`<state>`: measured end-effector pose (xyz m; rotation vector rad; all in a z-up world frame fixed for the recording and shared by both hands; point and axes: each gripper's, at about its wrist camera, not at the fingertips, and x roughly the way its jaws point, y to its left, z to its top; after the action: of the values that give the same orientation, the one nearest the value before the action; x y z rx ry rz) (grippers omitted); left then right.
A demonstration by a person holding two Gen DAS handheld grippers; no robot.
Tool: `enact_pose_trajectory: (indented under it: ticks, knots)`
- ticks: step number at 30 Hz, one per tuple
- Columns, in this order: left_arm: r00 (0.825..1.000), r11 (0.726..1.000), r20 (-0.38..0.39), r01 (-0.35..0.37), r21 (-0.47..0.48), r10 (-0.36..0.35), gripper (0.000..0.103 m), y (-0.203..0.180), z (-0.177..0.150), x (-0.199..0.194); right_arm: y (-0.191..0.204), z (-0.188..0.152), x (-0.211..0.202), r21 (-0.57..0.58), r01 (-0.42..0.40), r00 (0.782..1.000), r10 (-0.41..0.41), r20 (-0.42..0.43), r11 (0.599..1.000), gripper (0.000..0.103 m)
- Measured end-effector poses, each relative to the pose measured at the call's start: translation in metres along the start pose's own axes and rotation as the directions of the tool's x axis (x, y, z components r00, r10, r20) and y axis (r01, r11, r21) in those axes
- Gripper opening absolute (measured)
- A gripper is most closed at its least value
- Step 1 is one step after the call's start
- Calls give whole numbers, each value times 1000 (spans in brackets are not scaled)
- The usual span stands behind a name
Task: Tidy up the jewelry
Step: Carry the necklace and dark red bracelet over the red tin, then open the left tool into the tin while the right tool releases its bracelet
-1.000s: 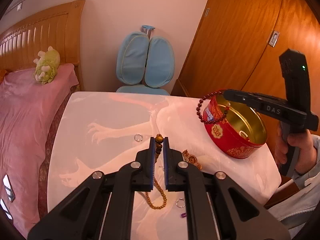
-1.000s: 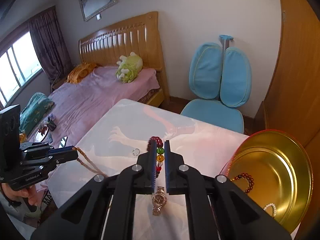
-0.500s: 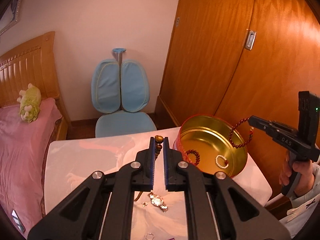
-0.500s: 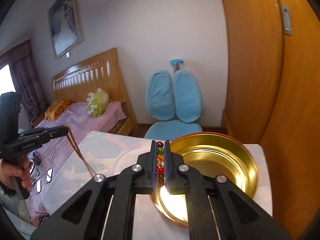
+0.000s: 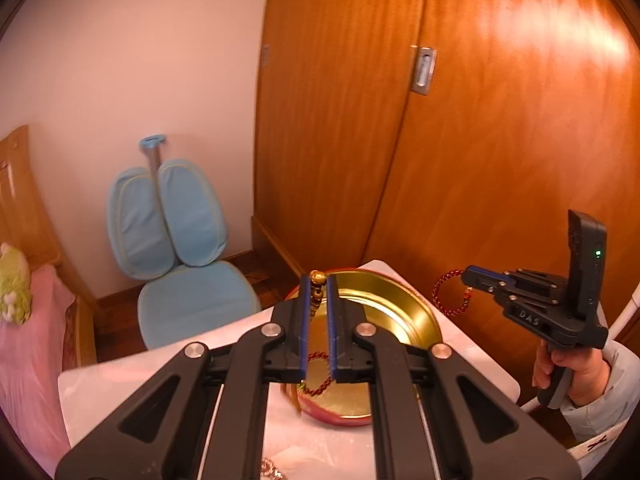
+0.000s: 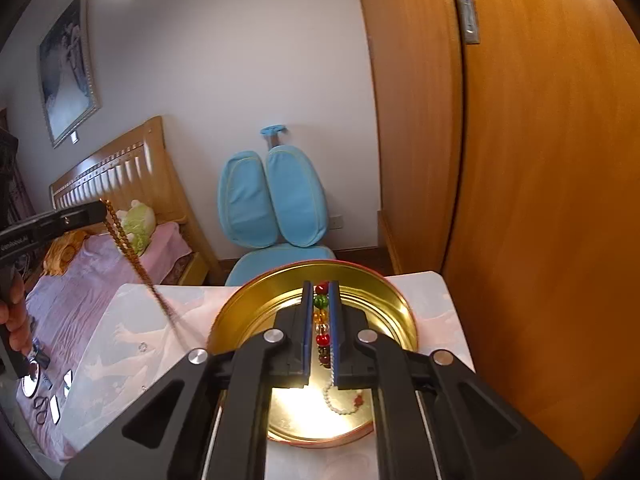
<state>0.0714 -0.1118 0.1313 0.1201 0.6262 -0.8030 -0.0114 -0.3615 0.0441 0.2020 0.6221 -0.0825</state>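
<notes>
My left gripper is shut on a brown bead necklace, held above the open round tin. The necklace also shows hanging in the right wrist view from the left gripper. My right gripper is shut on a multicolored bead bracelet above the tin. It shows in the left wrist view with the dark red bracelet dangling just right of the tin. A white pearl bracelet and a dark red bead bracelet lie inside the tin.
The white table carries a small ring. A gold watch lies at the table's near side. A blue chair, a pink bed and a wooden wardrobe surround the table.
Both grippers have risen and swung toward the tin with their jewelry. The left gripper now hangs over the tin; the right holds its bracelet above the tin's middle.
</notes>
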Motion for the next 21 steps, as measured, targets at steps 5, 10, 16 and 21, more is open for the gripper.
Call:
enact_pose_trajectory:
  ticks: [5, 10, 16, 21]
  knots:
    - [998, 996, -12, 69, 63, -69, 8, -18, 23, 20, -10, 4, 11, 33, 1, 1000, 0, -30, 999, 8]
    - [992, 987, -36, 126, 100, -123, 8, -28, 32, 42, -9, 0, 28, 37, 8, 997, -5, -81, 999, 8]
    - [972, 978, -185, 168, 122, -144, 8, -29, 11, 114, -1, -20, 68, 29, -3, 977, 9, -212, 1000, 8]
    - [932, 966, -344, 184, 183, -113, 8, -34, -25, 178, 9, -44, 101, 29, -55, 939, 62, -338, 998, 8]
